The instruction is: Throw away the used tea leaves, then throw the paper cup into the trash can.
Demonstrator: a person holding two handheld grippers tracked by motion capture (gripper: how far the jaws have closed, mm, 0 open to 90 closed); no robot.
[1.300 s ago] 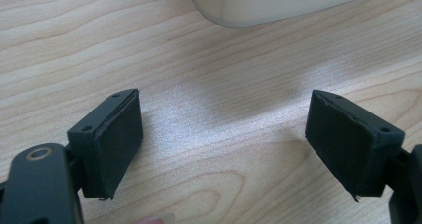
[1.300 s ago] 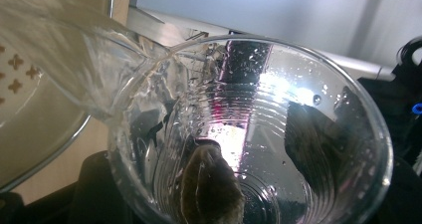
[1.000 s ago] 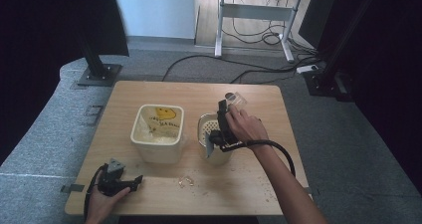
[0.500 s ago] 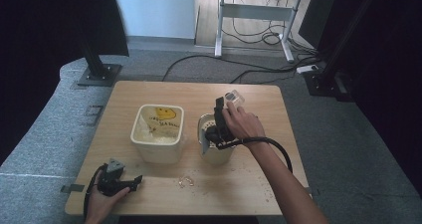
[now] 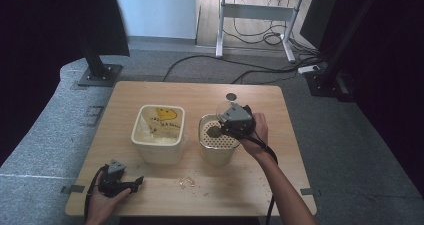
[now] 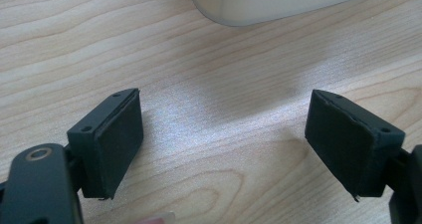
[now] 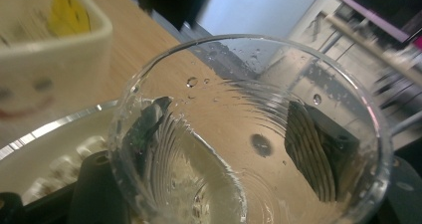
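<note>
Right now the right gripper [image 5: 226, 126] sits over the round metal-rimmed container [image 5: 218, 146] near table centre, jaws clamped on a clear glass [image 7: 249, 134], one pad on each side of its wall as seen through the glass in the right gripper view. Glass is tilted, wet, droplets on the inside, water pooled at the low side. Container has a perforated cream insert [image 5: 222, 137] with a dark lump on it, just under the gripper. Cream square tub [image 5: 158, 133] with a yellow smiley print stands just beside the container, on its left; its smiley side also shows blurred at left in the right gripper view [image 7: 50, 59].

Left gripper [image 5: 131, 184] rests low on the wooden table [image 5: 165, 92] at the near left edge, held by the left hand [image 5: 102, 205], jaws spread wide, nothing between them, only bare wood; tub's bottom corner [image 6: 278, 2] lies ahead of them, apart. Small crumbs [image 5: 187, 182] lie on the table in front of the tub. A small dark disc [image 5: 230, 96] sits near the far edge.
</note>
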